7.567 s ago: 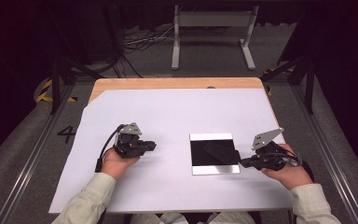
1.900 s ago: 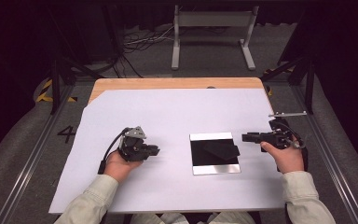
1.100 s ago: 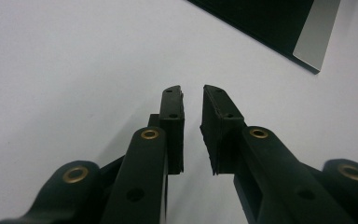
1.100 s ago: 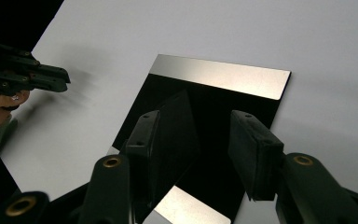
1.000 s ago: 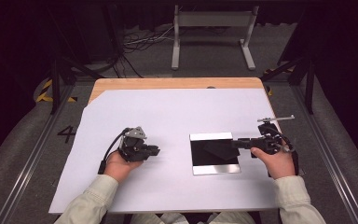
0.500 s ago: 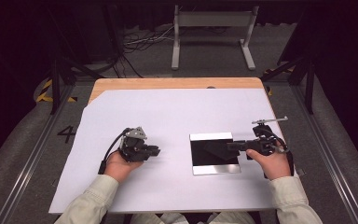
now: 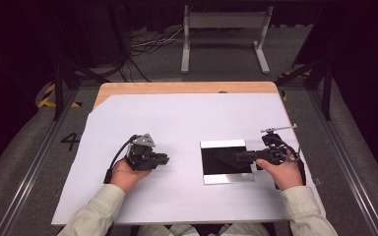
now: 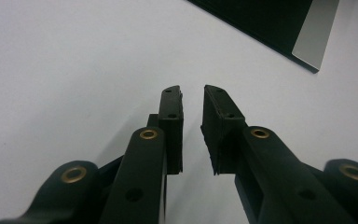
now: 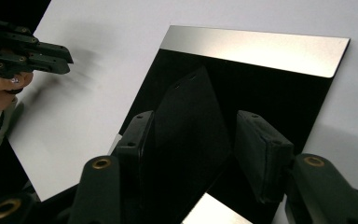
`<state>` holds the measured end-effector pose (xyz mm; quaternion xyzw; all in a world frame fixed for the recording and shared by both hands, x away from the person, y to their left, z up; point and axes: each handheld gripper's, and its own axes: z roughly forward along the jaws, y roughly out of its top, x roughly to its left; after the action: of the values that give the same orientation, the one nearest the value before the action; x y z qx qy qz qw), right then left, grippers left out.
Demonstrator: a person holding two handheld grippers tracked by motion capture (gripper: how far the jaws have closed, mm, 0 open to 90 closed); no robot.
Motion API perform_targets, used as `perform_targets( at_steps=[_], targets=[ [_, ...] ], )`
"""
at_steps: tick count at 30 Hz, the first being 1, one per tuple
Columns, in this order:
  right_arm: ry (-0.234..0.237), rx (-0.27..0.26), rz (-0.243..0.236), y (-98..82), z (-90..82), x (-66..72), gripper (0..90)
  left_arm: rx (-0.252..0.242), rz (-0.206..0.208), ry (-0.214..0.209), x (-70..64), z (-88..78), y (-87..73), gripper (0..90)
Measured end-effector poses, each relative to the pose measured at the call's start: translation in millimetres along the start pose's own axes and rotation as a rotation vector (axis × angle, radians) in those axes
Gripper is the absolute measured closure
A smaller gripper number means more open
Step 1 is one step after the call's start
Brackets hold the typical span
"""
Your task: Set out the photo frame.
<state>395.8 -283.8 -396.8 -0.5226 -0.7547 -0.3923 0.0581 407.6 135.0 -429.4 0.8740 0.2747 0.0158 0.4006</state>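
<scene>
A flat black glossy plate [image 7: 216, 169] with silver strips along two edges lies on the white table cover [image 7: 177, 118], right of centre. My right gripper [image 7: 238, 157], rolled onto its side, reaches in from the right over the plate [image 9: 270, 93]. Its jaws [image 9: 196, 116] have just been opening and stand apart. A dark wedge shape shows between them, either a reflection or a thin flap; no pad presses on it. My left gripper [image 7: 165, 158] rests left of the plate, open with nothing between its pads [image 8: 191, 91]. The plate's corner [image 8: 270, 18] lies ahead of it.
The white cover leaves a strip of wooden tabletop [image 7: 187, 87] bare at the far edge. A metal stand [image 7: 224, 22] and cables [image 7: 152, 44] sit on the floor behind. Rails run along both sides of the table.
My right gripper has moved left, from beside the plate's right edge to over its black face, and its jaws have widened. The left hand has stayed where it was.
</scene>
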Motion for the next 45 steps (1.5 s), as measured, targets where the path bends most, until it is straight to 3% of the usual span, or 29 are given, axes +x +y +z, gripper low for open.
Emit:
perform_targets(
  at_steps=[12, 26, 32, 38, 45],
  targets=[
    [0.039, 0.04, 0.01, -0.3, 8.3, 4.2, 48.0, 0.001, -0.003, 0.0, -0.3, 0.5, -0.2, 78.1],
    [0.052, 0.031, 0.03, 0.4, 2.9, 6.0, 57.8, 0.0, -0.004, 0.002, 0.3, 0.9, -0.6, 78.1],
    [0.049, 0.02, -0.006, 1.2, -0.9, 12.8, 61.0, 0.0, -0.002, 0.004, 0.2, 0.5, -0.4, 78.1],
    [0.079, 0.003, -0.076, 2.5, -9.0, 22.5, 68.7, -0.001, -0.002, 0.002, 0.2, 0.3, -0.4, 78.1],
    [0.111, 0.038, -0.138, 2.7, -17.2, 31.4, 75.3, 0.0, -0.005, 0.004, -0.3, -0.1, -0.3, 77.9]
  ],
)
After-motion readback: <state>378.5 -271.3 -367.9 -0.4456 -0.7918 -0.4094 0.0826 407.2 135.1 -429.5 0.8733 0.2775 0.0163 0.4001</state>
